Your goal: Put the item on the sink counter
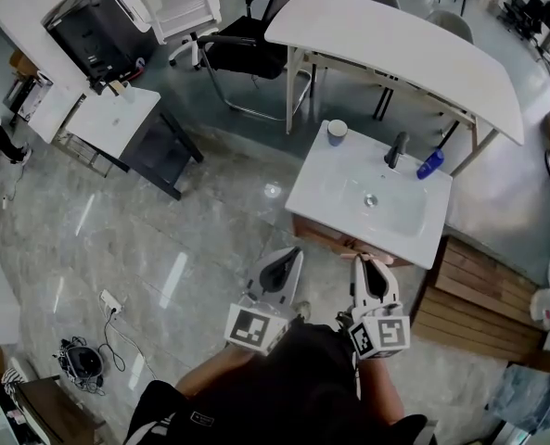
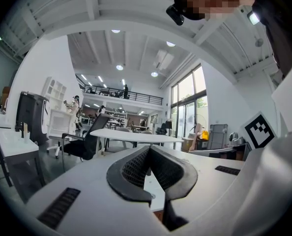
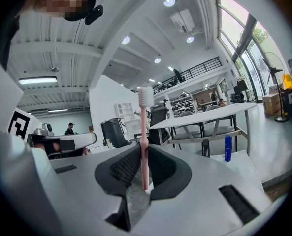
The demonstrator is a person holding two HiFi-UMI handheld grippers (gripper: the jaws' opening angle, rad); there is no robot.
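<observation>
My right gripper (image 3: pixel 145 154) is shut on a pink toothbrush (image 3: pixel 144 127), which stands upright between the jaws with its white bristle head (image 3: pixel 146 96) at the top. In the head view the right gripper (image 1: pixel 364 261) sits just before the front edge of the white sink counter (image 1: pixel 316 185). The left gripper (image 1: pixel 291 256) hangs beside it to the left, off the counter's near corner. In its own view the left gripper (image 2: pixel 148 156) is shut with nothing between the jaws. On the counter stand a cup (image 1: pixel 337 133), a dark faucet (image 1: pixel 397 148) and a blue bottle (image 1: pixel 430 163).
A long white table (image 1: pixel 395 40) and a black office chair (image 1: pixel 247 49) stand behind the sink. A wooden pallet (image 1: pixel 465 295) lies to the right of the counter. A small white table (image 1: pixel 117 119) is at the left, and a power strip (image 1: pixel 110 302) lies on the floor.
</observation>
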